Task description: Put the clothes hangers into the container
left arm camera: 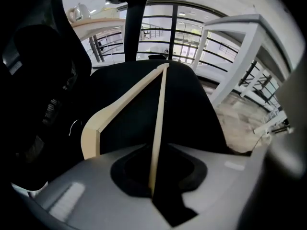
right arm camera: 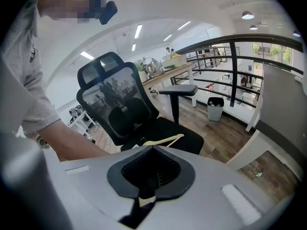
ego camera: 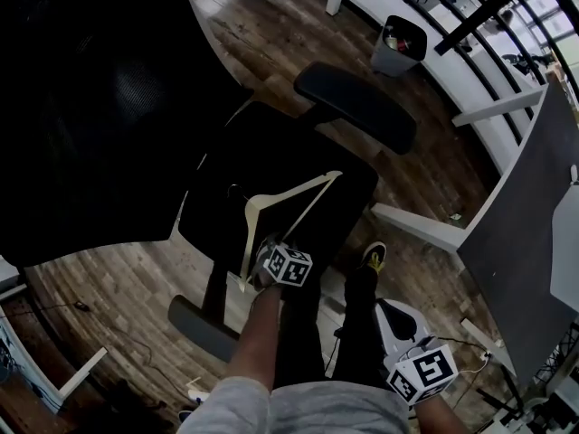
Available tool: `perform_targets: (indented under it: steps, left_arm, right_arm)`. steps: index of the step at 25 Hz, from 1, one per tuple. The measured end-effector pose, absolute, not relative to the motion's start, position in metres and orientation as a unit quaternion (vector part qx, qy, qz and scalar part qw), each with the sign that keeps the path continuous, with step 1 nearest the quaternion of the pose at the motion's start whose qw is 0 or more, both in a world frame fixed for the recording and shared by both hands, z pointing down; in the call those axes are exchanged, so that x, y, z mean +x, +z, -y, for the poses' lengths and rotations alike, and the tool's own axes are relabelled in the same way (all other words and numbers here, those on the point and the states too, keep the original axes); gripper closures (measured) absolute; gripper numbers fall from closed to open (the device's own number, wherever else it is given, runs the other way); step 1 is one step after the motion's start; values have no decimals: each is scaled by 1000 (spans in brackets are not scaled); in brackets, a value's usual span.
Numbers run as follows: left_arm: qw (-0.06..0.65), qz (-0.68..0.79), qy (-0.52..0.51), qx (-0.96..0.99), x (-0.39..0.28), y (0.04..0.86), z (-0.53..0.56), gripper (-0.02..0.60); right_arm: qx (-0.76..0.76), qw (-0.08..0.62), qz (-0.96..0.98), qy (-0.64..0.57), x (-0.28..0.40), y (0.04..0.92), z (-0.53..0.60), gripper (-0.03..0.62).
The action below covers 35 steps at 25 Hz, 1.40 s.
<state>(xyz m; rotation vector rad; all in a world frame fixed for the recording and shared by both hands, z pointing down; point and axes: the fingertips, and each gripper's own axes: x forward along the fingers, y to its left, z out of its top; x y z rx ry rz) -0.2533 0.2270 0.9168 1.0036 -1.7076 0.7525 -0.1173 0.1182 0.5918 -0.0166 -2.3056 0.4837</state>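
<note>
The cream clothes hanger (ego camera: 294, 190) is lying flat on the black seat (ego camera: 271, 152) of an office chair at the middle of the head view, its hook pointing toward 9 o'clock and its far corner toward 2 o'clock. The left hand-held gripper (ego camera: 271, 259) is reaching steeply down onto the hanger's near end at 6 o'clock of the seat. In its own view the thin straight bar of the hanger (left arm camera: 159, 123) is running right down into the slot, and the jaws are pinching it there, while the curved shoulder is arching off toward 10 o'clock. The right hand-held gripper (right arm camera: 145, 200) is hanging back at 5 o'clock of the head view, well apart from the chair, beside the person's legs. Its jaws are sitting close together with a small pale patch at their tips — what that is I cannot tell. From that side the hanger (right arm camera: 165, 140) is showing on the seat in front of the mesh backrest (right arm camera: 117, 104). A waste bin (ego camera: 398, 45) is standing on the wooden floor (ego camera: 271, 25) at 1 o'clock, past the armrest (ego camera: 357, 107).
</note>
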Motion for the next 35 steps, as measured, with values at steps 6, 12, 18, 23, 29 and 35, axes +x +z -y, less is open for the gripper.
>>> perform_targets:
  steps: [6,12,18,23,29,35]
  left_arm:
    - [509,678,334,412,-252,924,-228,542]
    - [465,690,360,422,-268,886,-228,571]
    - [430,723,328,429,-287,812,-227,574]
    - [377,741,329,448,-299,749,-229,575]
    - [324,756,322,470,-291,689,-216,575]
    - [248,754,336,507,-274,622,-197,575]
  right_arm:
    - [-5,378,906,190,-122,586,-113,595]
    - [0,359,915,184,-130,567,-108,595]
    - [12,326,930,169,-145,525,-103,595]
    - [23,288,945,152,-158,489,-96,595]
    - [59,254,955,143,-131,454,-69,594]
    - [93,221,961,136,-105,429,-40,594]
